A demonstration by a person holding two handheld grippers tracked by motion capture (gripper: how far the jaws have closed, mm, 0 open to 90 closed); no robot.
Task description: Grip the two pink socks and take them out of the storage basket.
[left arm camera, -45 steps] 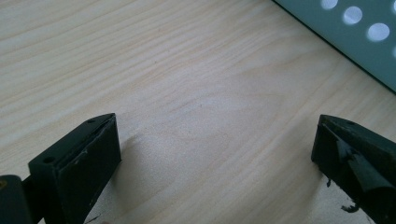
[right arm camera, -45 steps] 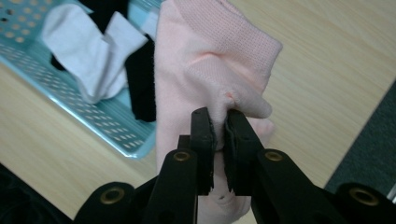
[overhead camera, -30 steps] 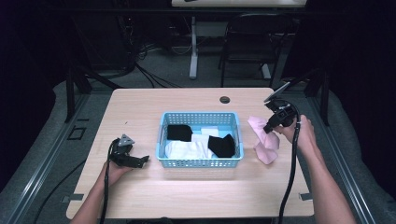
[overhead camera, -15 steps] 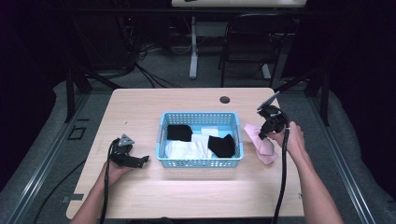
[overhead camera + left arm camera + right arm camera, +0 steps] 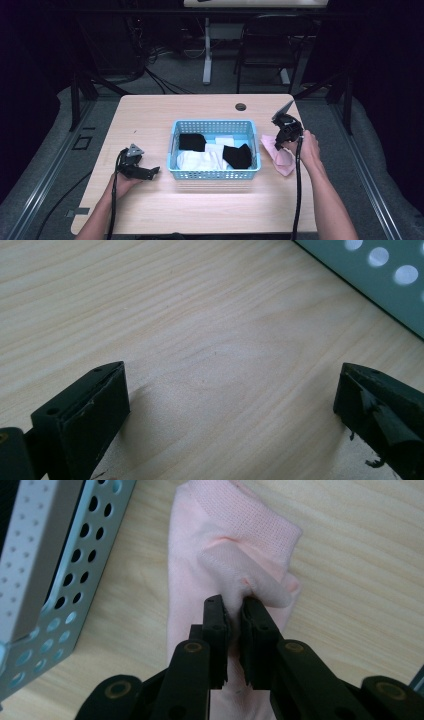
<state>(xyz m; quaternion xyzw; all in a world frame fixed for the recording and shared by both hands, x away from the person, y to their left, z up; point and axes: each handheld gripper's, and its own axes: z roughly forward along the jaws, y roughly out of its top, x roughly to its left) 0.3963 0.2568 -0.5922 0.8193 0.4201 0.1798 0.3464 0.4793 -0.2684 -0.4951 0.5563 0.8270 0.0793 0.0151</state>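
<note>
While the left gripper rests on the table with its jaws spread wide and nothing between them, all the action is over on the right. The right gripper has its jaws pressed nearly together, pinching a fold of the pink sock, and that sock lies on the bare wood just beside the right wall of the blue basket. From above, the pink sock drapes flat beyond the gripper's tip, most of it touching the tabletop, so the grip is on but the cloth is not in the air.

Look inside the basket and the score so far is plain: a black sock at the back left, another black sock toward the front right, and white cloth bunched between and under them. Those pieces already sit where they belong, by my reading.

What is left, then? The pink one looks like the last piece outside, since no other loose cloth lies on the table. I judge this a sorting-into-the-basket job near its end: the sock is caught, and it still needs carrying over the rim and releasing inside.
</note>
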